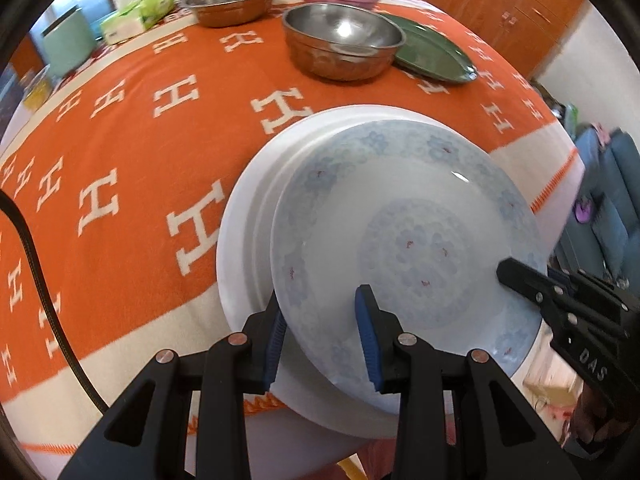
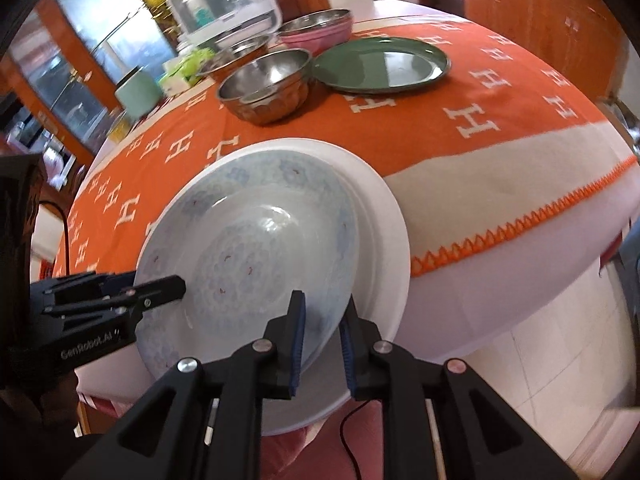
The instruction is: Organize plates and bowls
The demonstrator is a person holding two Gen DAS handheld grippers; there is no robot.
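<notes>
Orange H-pattern cloth covers the counter [image 1: 120, 128]. Near edge: blue-patterned plate [image 1: 400, 240] sits tilted on a white plate [image 1: 244, 216]. Left hand-held gripper [image 1: 320, 340] straddles the patterned rim, pads not visibly pressing; right hand-held gripper [image 2: 322, 344] likewise, slightly spread. Far side: steel bowl [image 1: 340, 40], green plate [image 1: 432, 52].

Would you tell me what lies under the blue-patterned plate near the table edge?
A larger plain white plate lies under the blue-patterned plate, showing as a crescent along one side. Its middle is covered, so whether anything sits between them cannot be seen.
</notes>
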